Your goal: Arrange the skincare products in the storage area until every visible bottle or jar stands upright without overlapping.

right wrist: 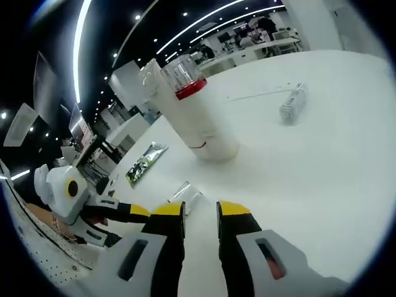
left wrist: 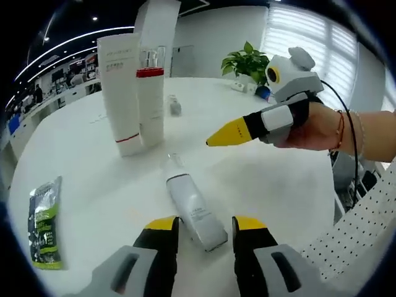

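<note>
Where your left gripper [left wrist: 204,224] rises from the bottom of the left gripper view, its yellow-tipped jaws stand spread, one on each side of the near end of a white bottle [left wrist: 192,207] lying flat on the round white table [left wrist: 93,173]. The jaws do not visibly touch the bottle, and its label is too small to read. Above it, in the upper left of the frame, a tall white tube [left wrist: 121,93] stands upright, touching or just in front of a pump bottle [left wrist: 150,102] with a red band and clear cap; their overlap hides where one ends. A large white box [left wrist: 158,25] behind them is cut off at the top. A green sachet [left wrist: 44,223] lies flat at lower left. A small grey item [left wrist: 174,106] past the tube is too blurred to name. A plant [left wrist: 247,62] sits at the far edge.

Your right gripper [left wrist: 213,142] enters from the right of that view, held in your hand [left wrist: 309,127]; its jaws appear pressed together into one yellow point.

In the right gripper view, that gripper's jaws [right wrist: 199,210] stand close, with a narrow gap and nothing between them. The lying bottle is mostly hidden behind them. The pump bottle [right wrist: 198,111] leans across the upper middle, the sachet [right wrist: 145,162] to its left, a small bottle [right wrist: 293,105] lying at upper right.
</note>
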Demonstrator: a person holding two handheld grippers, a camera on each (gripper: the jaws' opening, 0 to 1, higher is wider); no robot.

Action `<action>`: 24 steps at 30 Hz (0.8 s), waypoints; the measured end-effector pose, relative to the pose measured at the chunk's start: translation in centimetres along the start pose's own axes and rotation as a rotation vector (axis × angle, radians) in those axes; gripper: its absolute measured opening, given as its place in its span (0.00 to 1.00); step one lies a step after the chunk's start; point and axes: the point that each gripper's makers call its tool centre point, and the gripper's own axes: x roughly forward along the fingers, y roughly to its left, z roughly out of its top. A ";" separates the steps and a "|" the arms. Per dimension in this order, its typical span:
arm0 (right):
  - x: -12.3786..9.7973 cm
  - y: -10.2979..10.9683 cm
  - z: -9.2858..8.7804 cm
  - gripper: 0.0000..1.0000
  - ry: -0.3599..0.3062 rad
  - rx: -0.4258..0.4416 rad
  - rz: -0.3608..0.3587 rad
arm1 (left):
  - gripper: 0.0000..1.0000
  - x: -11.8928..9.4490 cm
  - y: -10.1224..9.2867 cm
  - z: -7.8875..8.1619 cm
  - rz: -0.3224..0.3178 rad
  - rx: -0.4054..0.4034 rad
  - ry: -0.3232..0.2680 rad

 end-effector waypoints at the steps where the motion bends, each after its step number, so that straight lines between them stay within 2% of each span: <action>1: -0.1 0.2 -0.1 0.19 -0.010 0.042 0.003 | 0.33 0.0 0.1 -0.1 0.002 0.010 0.002; 3: -0.4 0.5 -0.8 0.19 -0.008 0.090 0.026 | 0.33 0.3 0.2 -0.3 -0.002 0.017 0.008; 4: -0.5 0.5 -1.1 0.19 -0.007 0.086 0.019 | 0.32 0.4 0.2 -0.5 -0.008 0.025 0.014; 5: -0.7 0.5 -1.3 0.19 -0.008 0.080 0.006 | 0.31 0.6 0.7 -0.3 0.004 0.072 -0.007; 10: -2.2 0.0 -2.0 0.18 0.013 0.029 -0.040 | 0.22 0.9 1.4 -0.6 0.019 0.081 0.004; 12: -2.7 -0.5 -2.2 0.18 0.014 0.006 -0.059 | 0.21 0.9 1.3 -0.5 0.003 0.090 0.001; 15: -3.1 -1.4 -2.3 0.18 -0.002 0.040 -0.081 | 0.21 0.9 1.4 -0.5 -0.008 0.126 0.009; 24: -3.3 -1.7 -3.3 0.18 0.000 0.022 -0.110 | 0.20 0.7 1.1 -0.6 -0.041 0.202 0.017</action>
